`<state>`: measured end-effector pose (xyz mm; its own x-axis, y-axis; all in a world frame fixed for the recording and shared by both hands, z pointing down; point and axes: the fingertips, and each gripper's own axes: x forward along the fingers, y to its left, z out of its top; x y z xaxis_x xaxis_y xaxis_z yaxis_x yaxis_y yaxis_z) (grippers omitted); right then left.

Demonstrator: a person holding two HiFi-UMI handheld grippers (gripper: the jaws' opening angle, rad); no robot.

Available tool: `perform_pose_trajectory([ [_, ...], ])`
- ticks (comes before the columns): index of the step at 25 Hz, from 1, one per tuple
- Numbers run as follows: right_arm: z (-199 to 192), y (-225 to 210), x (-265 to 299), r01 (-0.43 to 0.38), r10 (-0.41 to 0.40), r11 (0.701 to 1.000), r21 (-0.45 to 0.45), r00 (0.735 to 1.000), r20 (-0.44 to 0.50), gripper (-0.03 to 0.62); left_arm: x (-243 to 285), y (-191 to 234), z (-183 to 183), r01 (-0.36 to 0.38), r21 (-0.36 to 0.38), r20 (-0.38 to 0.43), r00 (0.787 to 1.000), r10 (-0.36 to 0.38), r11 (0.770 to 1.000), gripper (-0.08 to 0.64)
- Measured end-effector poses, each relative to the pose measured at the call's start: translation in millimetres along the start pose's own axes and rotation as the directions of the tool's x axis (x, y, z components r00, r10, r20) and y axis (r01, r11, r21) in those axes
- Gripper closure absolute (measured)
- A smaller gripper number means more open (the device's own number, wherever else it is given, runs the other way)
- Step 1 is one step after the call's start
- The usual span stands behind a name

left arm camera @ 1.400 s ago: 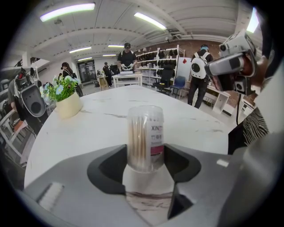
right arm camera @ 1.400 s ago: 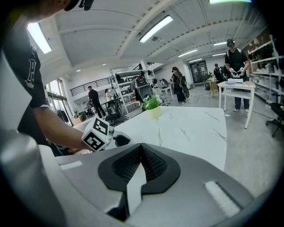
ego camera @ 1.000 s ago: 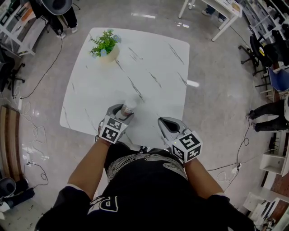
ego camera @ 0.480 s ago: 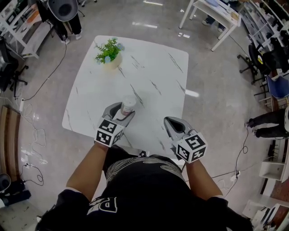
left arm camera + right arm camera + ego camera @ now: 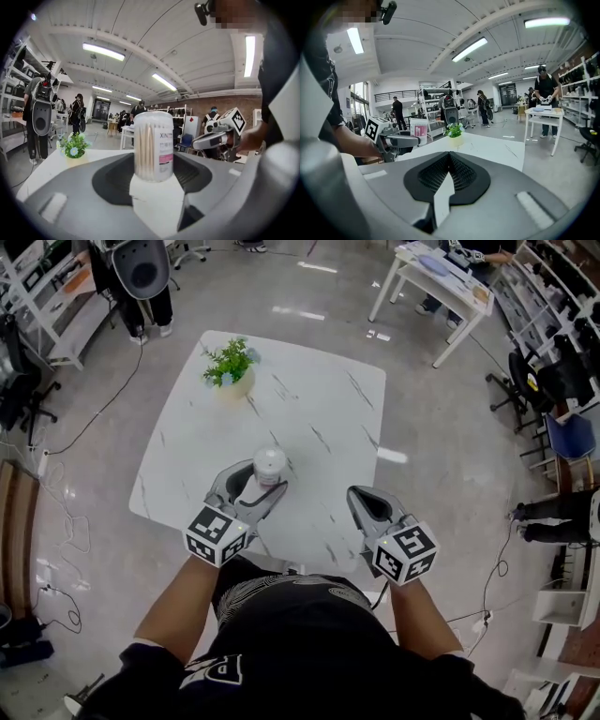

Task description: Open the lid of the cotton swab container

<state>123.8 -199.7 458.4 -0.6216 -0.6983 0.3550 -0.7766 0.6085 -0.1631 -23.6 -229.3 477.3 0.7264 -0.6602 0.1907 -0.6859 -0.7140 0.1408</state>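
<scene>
My left gripper (image 5: pixel 255 489) gripped the cotton swab container (image 5: pixel 269 465) upright, lid on, over the six o'clock edge of the white table (image 5: pixel 319 409). My right gripper (image 5: pixel 364 502), jaws closed and empty, hovered apart at the container's four o'clock.

Open tabletop (image 5: pixel 314 432); potted plant (image 5: pixel 230 367) at far corner

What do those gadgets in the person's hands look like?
Both are grey shells: the left gripper and right gripper each taper to two jaws with black ribbed pads and carry a white cube of black square markers. No cables show. The person wears a black short-sleeved top with white print.
</scene>
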Motion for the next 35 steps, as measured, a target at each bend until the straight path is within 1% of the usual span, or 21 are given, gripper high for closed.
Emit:
perform_pose_trajectory([
  [7,16,13,-2,-0.028,0.028,0.999,-0.025,0.999,0.032,0.592,-14,-13,26,0.026,0.017,0.086,0.996,-0.027,1.0,0.252],
  [11,19,20,-6,-0.052,0.053,0.998,-0.041,0.998,0.046,0.592,-22,-21,35,0.018,0.04,0.12,0.993,-0.023,0.999,0.252],
  [16,22,23,-7,-0.075,0.078,0.996,-0.049,0.995,0.056,0.592,-30,-25,42,0.0,0.073,0.139,0.99,-0.01,0.997,0.252],
  [25,31,27,-8,-0.093,0.098,0.994,-0.058,0.99,0.096,0.588,-33,-23,45,-0.014,0.074,0.145,0.989,0.003,0.997,0.252],
  [27,34,27,-10,-0.102,0.108,0.993,-0.059,0.989,0.105,0.545,-32,-24,46,-0.013,0.076,0.145,0.989,0.002,0.997,0.252],
  [30,37,29,-11,-0.119,0.127,0.99,-0.069,0.985,0.113,0.507,-31,-25,45,-0.011,0.073,0.144,0.99,0.0,0.997,0.252],
  [35,42,31,-14,-0.163,0.172,0.984,-0.077,0.976,0.135,0.457,-27,-30,42,0.011,0.084,0.137,0.99,-0.023,0.996,0.252],
])
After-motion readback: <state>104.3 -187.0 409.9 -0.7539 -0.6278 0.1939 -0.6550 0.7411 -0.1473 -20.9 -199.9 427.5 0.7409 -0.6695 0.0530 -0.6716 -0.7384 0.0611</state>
